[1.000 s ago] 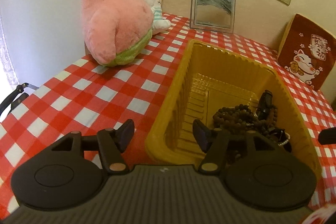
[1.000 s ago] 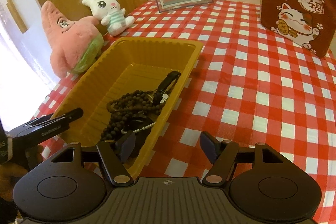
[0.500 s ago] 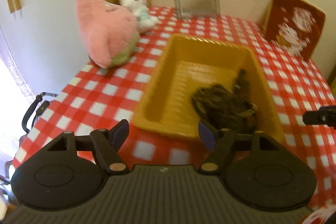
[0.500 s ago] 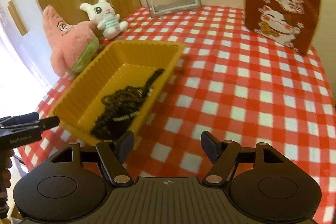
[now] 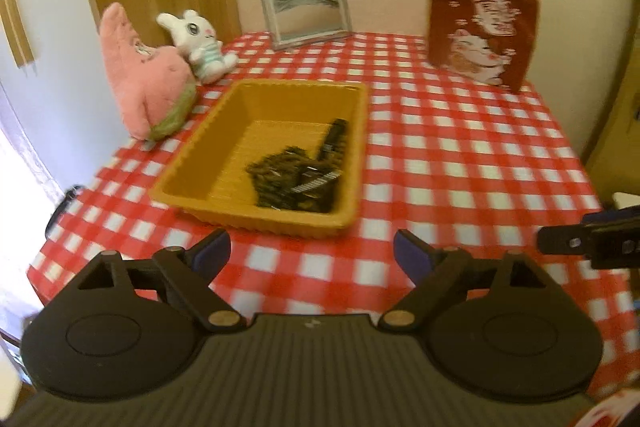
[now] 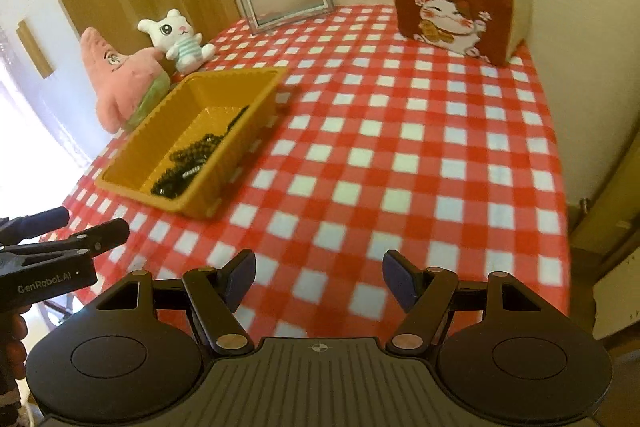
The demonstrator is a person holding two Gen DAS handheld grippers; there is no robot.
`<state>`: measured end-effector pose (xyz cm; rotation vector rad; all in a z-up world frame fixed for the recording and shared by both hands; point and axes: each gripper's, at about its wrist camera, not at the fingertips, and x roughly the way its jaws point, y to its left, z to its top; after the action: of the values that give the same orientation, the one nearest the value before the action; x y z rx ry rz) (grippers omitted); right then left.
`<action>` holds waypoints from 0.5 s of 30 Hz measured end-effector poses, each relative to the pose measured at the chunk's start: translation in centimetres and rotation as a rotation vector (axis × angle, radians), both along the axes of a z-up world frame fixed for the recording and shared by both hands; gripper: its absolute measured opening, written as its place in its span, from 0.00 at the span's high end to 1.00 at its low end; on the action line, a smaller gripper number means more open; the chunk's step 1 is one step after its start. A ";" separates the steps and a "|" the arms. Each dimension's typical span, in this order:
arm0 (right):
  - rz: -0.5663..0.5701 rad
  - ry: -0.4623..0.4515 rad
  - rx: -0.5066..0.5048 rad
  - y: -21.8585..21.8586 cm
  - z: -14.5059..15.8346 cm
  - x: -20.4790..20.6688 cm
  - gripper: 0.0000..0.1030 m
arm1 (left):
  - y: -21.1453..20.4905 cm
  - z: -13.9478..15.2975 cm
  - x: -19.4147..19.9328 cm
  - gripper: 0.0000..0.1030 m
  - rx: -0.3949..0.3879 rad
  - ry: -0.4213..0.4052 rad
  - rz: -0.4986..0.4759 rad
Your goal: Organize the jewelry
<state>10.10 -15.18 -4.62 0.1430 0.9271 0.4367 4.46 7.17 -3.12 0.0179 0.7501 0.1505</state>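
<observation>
left gripper: jaws just opening wide, nothing between | right gripper: agape, empty | yellow tray: dark beads (probably bracelets, blurred)

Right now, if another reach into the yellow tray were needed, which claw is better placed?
Probably the left claw: open and empty, it faces the yellow tray straight ahead. The right claw, also empty, sees it off to its left.

My left claw hangs empty, its jaws just opened wide, above the checkered table. Beyond it, my yellow tray holds a dark jewelry heap.
</observation>
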 end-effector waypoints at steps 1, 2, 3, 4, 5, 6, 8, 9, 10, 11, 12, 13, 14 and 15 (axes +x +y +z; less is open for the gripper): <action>0.002 0.008 -0.003 -0.5 0.1 -0.4 0.32 | -0.5 0.2 -0.4 0.15 -0.030 0.005 -0.010; 0.003 0.015 -0.009 -1.0 0.2 -0.7 0.32 | -1.0 0.5 -0.9 0.15 -0.060 0.016 -0.016; 0.005 0.021 -0.018 -1.5 0.3 -1.1 0.32 | -1.5 0.6 -1.1 0.15 -0.075 0.027 -0.017; 0.011 0.024 -0.020 -2.0 0.4 -1.4 0.32 | -2.0 0.8 -1.5 0.15 -0.079 0.034 -0.018; 0.018 0.025 -0.014 -2.5 0.5 -1.9 0.32 | -2.8 0.9 -1.9 0.15 -0.076 0.038 -0.021; 0.026 0.025 -0.008 -3.0 0.7 -2.3 0.32 | -3.4 1.0 -2.3 0.15 -0.067 0.039 -0.023; 0.039 0.033 0.000 -3.8 0.9 -3.1 0.32 | -4.5 1.1 -3.1 0.15 -0.047 0.041 -0.025; 0.045 0.035 0.002 -4.1 1.1 -3.5 0.32 | -5.1 1.2 -3.5 0.15 -0.045 0.042 -0.023; 0.049 0.035 0.004 -4.2 1.1 -3.8 0.32 | -5.4 1.2 -3.9 0.15 -0.050 0.046 -0.026; 0.055 0.034 0.007 -4.5 1.2 -4.2 0.32 | -5.7 1.2 -4.2 0.15 -0.061 0.053 -0.030; 0.060 0.033 0.006 -4.7 1.4 -4.6 0.32 | -6.0 1.2 -4.5 0.15 -0.071 0.057 -0.030; 0.063 0.030 0.004 -4.8 1.5 -4.9 0.32 | -6.3 1.2 -4.8 0.15 -0.077 0.062 -0.029; 0.066 0.025 0.002 -5.0 1.6 -5.2 0.32 | -6.5 1.3 -5.0 0.15 -0.078 0.068 -0.028; 0.067 0.020 0.002 -5.2 1.8 -5.4 0.32 | -6.7 1.3 -5.2 0.15 -0.076 0.070 -0.028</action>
<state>4.66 -20.35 -2.84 0.1181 0.9529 0.4988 -0.72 0.48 -1.78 -0.0388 0.8242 0.0945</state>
